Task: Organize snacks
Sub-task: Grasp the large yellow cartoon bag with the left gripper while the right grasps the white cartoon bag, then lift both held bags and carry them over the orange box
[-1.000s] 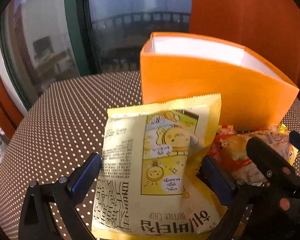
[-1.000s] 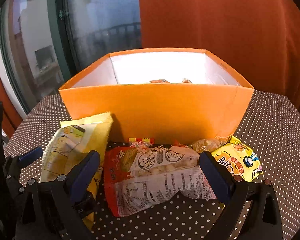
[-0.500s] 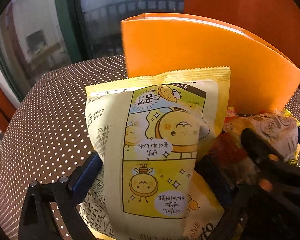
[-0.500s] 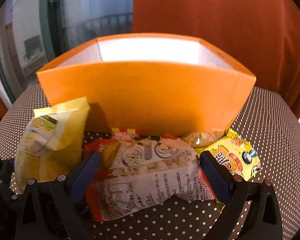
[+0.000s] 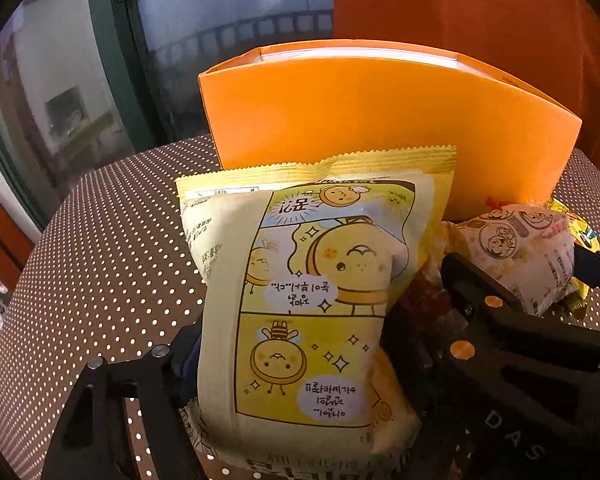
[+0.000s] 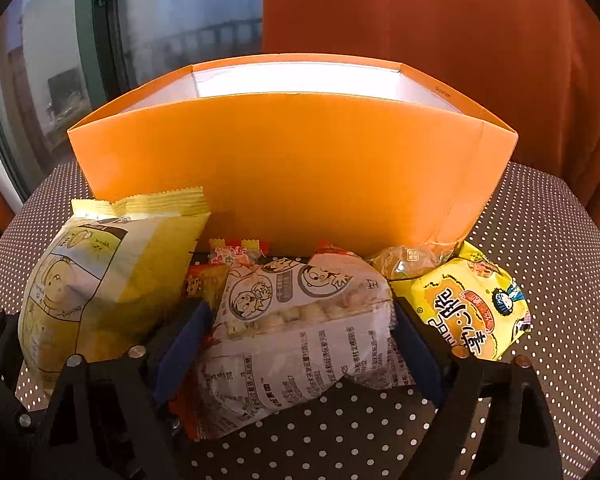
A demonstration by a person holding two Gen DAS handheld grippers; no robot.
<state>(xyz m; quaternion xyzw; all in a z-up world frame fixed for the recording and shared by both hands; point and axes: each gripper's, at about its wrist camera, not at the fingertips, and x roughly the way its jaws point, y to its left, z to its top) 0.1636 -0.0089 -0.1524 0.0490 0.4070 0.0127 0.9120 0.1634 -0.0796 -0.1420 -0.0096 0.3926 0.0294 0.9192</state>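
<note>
Grasping stage: both tools are closing on a packet each; no packet in view has yet been lifted clear of the worktop (image 6: 560,240)
Left tool (image 5: 288,364): jaws closing around the yellow chip bag (image 5: 316,288); the bag stands between the pads and bulges at its lower sides; whether the pads press on it yet cannot be told, since the bag hides both of them
Right tool (image 6: 300,336): jaws closing around the white-and-red biscuit packet (image 6: 300,336); the blue pads sit against its two sides, which appear pinched in
Orange box (image 6: 292,168): upright at the back of the worktop, open at the top; its contents are hidden by the front wall from both views
Still outside the box: the yellow chip bag; the biscuit packet; a yellow noodle packet (image 6: 472,308) to the right; a clear-wrapped snack (image 6: 412,260) touching the box front; a small red-and-yellow sachet (image 6: 236,248) behind the biscuit packet
Progress judgement: early to middle; at least five items remain on the worktop; two are being secured; lifting and placing into the box are not yet done
</note>
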